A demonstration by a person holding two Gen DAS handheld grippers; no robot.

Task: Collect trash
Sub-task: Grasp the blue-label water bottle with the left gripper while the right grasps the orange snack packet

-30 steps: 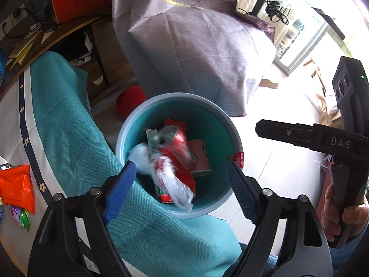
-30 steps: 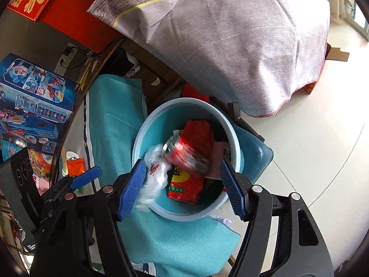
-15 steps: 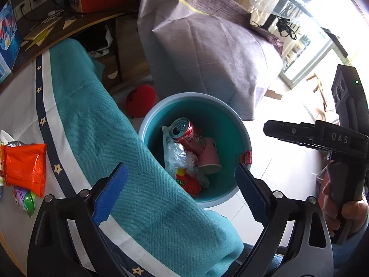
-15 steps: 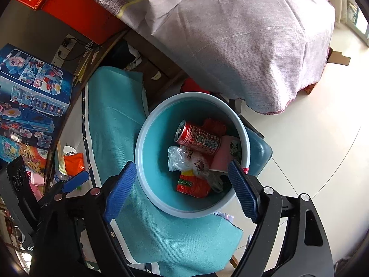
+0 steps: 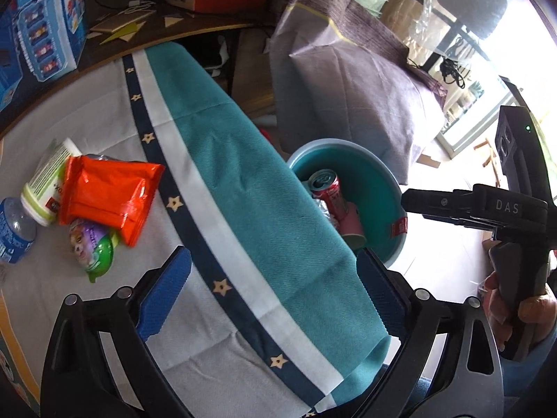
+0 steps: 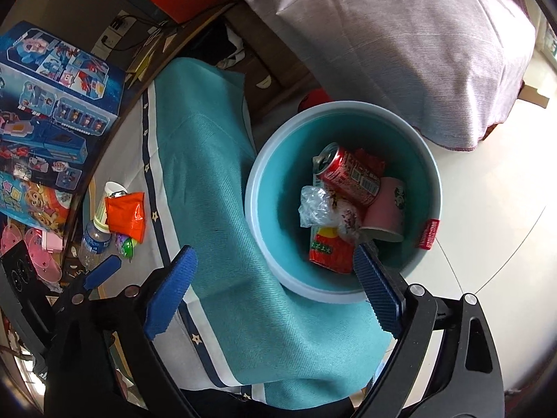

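A teal bin (image 6: 428, 160) stands on the floor beside the table; its rim shows in the left wrist view (image 5: 393, 181). It holds a red can (image 6: 348, 174), a pink cup (image 6: 386, 209), clear plastic (image 6: 316, 205) and a red packet (image 6: 330, 250). On the table lie an orange wrapper (image 5: 104, 191), a white cup (image 5: 45, 181), a plastic bottle (image 5: 14, 230) and a green toy packet (image 5: 92, 247). My left gripper (image 5: 275, 296) is open and empty over the tablecloth. My right gripper (image 6: 275, 296) is open and empty above the table's edge and the bin.
A teal and white tablecloth (image 5: 243, 188) hangs over the table's edge. A purple-covered piece of furniture (image 6: 400, 41) stands behind the bin. Blue toy boxes (image 6: 52, 80) stand at the table's far side. The pale floor (image 6: 504, 209) lies right of the bin.
The can and plastic dropped into the bin and settled. Both grippers pulled back and left from the bin; the left one now looks over the table's remaining trash.
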